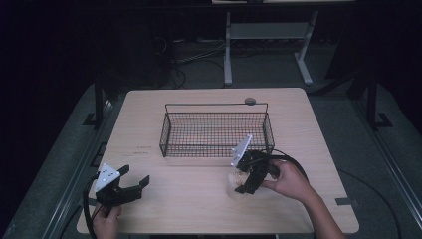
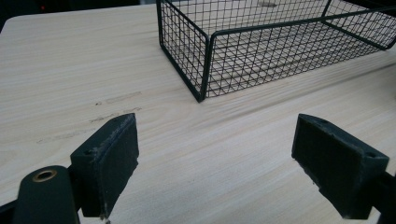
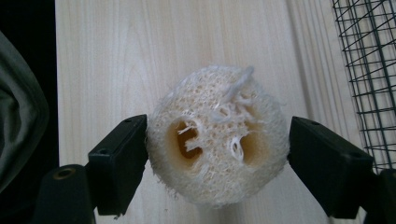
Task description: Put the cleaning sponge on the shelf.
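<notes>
A pale, round loofah sponge point(image 3: 215, 116) with holes in its face lies on the wooden table point(image 1: 189, 199). My right gripper point(image 3: 217, 161) has a black pad against each side of it and is shut on it. In the high view the loofah sponge point(image 1: 232, 180) sits just in front of the wire basket point(image 1: 216, 105), under my right gripper point(image 1: 242, 186), which points down and to the left. My left gripper point(image 1: 135, 175) rests near the table's front left corner. Its jaws stand wide apart in the left gripper view, so the left gripper point(image 2: 215, 158) is open, with bare wood between them.
The black wire basket point(image 2: 205, 60) stands at the table's middle back, and its mesh point(image 3: 369, 70) runs along the right edge of the right gripper view. A small round disc point(image 1: 250, 101) lies behind the basket. Table legs and cables sit on the dark floor beyond.
</notes>
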A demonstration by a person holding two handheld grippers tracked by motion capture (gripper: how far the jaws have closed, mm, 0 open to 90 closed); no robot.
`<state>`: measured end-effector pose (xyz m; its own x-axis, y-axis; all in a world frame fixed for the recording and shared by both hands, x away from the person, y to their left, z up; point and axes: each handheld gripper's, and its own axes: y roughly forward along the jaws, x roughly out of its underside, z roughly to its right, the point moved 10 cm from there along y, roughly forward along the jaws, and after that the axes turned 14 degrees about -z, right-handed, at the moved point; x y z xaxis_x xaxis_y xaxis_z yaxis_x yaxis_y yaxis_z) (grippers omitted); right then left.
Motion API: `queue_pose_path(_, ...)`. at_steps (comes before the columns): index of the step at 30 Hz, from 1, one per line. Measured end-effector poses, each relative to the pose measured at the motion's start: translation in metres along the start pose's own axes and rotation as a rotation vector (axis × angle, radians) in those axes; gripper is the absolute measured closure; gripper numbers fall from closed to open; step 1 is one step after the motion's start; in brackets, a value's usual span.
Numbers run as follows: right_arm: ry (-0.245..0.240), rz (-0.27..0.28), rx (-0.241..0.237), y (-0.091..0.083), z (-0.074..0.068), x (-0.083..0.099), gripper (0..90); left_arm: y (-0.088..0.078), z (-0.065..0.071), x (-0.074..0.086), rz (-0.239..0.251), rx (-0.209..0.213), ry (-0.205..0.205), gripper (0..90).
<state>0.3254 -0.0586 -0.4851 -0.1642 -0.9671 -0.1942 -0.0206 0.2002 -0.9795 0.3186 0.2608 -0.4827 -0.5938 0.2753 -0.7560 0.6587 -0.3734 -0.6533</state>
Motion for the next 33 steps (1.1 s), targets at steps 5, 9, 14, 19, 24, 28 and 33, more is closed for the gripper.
queue_pose_path(5, -0.015, -0.012, -0.015, 0.000, 0.002, -0.003, 27.2, -0.001, -0.001, 0.000, 0.002, -0.003, -0.001, 13.9)
queue_pose_path(9, -0.024, -0.011, -0.023, -0.001, 0.002, -0.004, 27.9, -0.002, -0.002, 0.000, 0.004, -0.005, -0.004, 13.9)
queue_pose_path(14, -0.034, -0.022, -0.030, -0.005, 0.003, -0.007, 28.0, -0.002, -0.003, 0.000, 0.005, -0.004, -0.005, 13.9)
queue_pose_path(19, -0.047, -0.029, -0.033, -0.012, 0.004, -0.011, 28.0, -0.002, -0.003, 0.000, 0.005, -0.005, -0.002, 13.9)
queue_pose_path(24, -0.050, -0.007, -0.029, -0.026, 0.012, -0.018, 28.1, -0.004, -0.005, 0.001, 0.007, -0.007, -0.013, 13.9)
queue_pose_path(28, -0.047, 0.000, -0.032, -0.034, 0.018, -0.022, 28.1, -0.004, -0.006, 0.002, 0.009, -0.010, -0.019, 13.9)
queue_pose_path(33, -0.047, 0.002, -0.030, -0.041, 0.025, -0.027, 28.1, -0.004, -0.007, 0.002, 0.006, -0.011, -0.017, 13.9)
